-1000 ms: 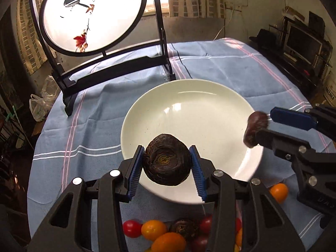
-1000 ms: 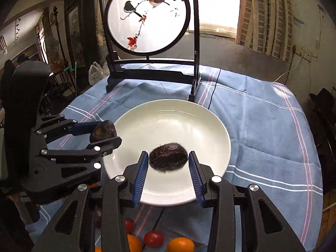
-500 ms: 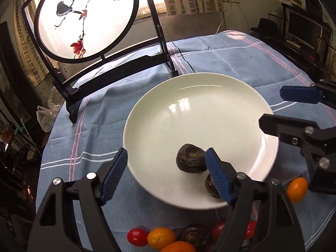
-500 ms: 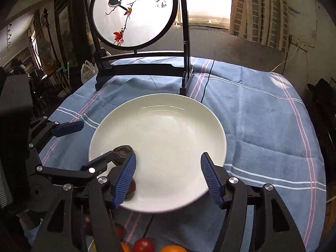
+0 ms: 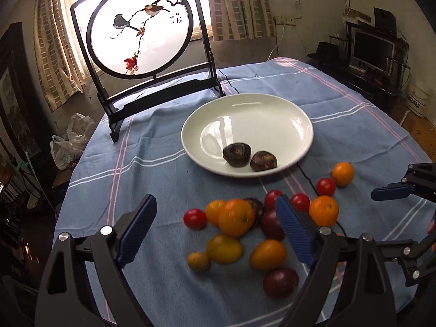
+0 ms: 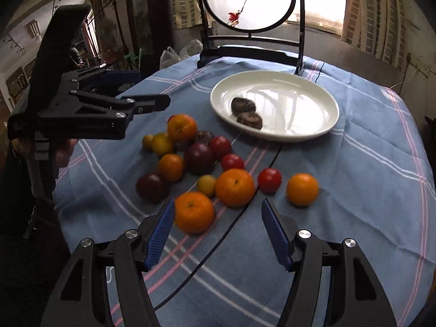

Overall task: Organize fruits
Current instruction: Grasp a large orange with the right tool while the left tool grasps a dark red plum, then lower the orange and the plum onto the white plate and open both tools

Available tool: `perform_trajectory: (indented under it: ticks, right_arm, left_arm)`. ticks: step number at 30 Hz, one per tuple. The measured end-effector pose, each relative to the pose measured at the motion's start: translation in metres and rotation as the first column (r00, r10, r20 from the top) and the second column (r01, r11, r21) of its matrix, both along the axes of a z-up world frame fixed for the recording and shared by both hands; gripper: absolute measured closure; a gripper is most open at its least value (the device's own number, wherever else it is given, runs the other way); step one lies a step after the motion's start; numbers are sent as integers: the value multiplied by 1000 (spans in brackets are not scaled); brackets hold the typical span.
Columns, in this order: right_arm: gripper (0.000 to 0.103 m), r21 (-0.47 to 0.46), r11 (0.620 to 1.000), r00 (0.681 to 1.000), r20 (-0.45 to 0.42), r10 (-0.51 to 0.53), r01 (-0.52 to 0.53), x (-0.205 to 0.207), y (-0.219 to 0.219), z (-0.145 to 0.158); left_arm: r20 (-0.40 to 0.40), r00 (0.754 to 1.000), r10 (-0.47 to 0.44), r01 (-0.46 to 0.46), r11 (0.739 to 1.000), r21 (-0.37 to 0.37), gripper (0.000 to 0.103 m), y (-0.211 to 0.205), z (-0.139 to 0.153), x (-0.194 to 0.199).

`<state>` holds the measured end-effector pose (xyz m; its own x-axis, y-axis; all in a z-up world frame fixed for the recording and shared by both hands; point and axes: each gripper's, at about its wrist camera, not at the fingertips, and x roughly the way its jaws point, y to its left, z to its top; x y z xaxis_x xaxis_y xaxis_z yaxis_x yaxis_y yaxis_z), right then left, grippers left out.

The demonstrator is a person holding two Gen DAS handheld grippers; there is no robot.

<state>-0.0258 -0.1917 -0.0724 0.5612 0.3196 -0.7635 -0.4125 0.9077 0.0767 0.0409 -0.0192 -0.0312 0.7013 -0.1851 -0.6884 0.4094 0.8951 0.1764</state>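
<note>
Left wrist view: the counter (image 5: 152, 147) carries a plate (image 5: 299, 125) at 12 o'clock, two dark fruits (image 5: 236, 154) inside. Loose fruit pile (image 5: 234, 218) lies near. Left hand-held gripper (image 5: 215, 229) and right hand-held gripper (image 6: 218, 231) have just been opening, nothing between them. Approach one orange (image 6: 194, 212) squarely; neighbours touch it, and a cable (image 6: 218, 242) crosses the cloth.

lived-in home: curtained window (image 5: 60, 41), tv (image 5: 373, 50) on stand, clothed table (image 5: 152, 169) w/ painted bird screen (image 5: 141, 27).
</note>
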Motion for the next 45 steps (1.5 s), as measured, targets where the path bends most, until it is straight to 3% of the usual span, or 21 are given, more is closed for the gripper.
perform_trajectory:
  ticks: [8,9,10,17,19,20,23,24,29,35,39,45]
  right_arm:
    - [38,-6,1000,996,-83,20,-20,9,31,-36]
    - [44,-12,1000,996,-86,24,-25,10,33,-39]
    - [59,-15,999,996,-85,29,-31,11,35,-40]
    - [60,-38,999,998,-61,8,-10,-1,19,-33]
    - [59,-39,999,999,-53,-4,2,-4,13,-31]
    - [59,-37,999,999,-52,-7,5,-5,11,-30]
    - [59,-33,999,998,-55,-14,12,-3,7,-31]
    - [59,-32,999,998,-56,-13,11,-2,6,-32]
    - [59,-20,1000,999,-36,1,-2,-4,4,-24]
    - [59,-19,1000,1000,26,3,-3,4,1,2]
    - [59,-23,1000,995,96,-10,12,22,0,30]
    - [59,-22,998,981,188,-59,64,65,-9,70]
  left_arm:
    - [-131,990,-44,44,999,-3,16,16,-42,-40]
    - [-148,987,-54,54,999,-4,16,16,-47,-43]
    - [-159,985,-61,60,998,-7,16,15,-52,-46]
    - [-211,971,-109,103,994,-40,17,-4,-70,-47]
    - [-223,968,-114,107,993,-43,21,-12,-74,-43]
    - [-231,966,-114,106,993,-47,28,-15,-76,-40]
    - [-290,950,-118,105,993,-60,65,-21,-83,-32]
    - [-291,950,-116,102,993,-61,65,-21,-83,-32]
    - [-286,949,-131,127,991,-31,65,-18,-75,-41]
    - [-155,982,-112,106,993,-48,65,-13,-29,-31]
    - [-56,996,-66,62,996,-70,65,-19,5,-1]
    - [-10,1000,11,-12,998,-63,65,-41,29,63]
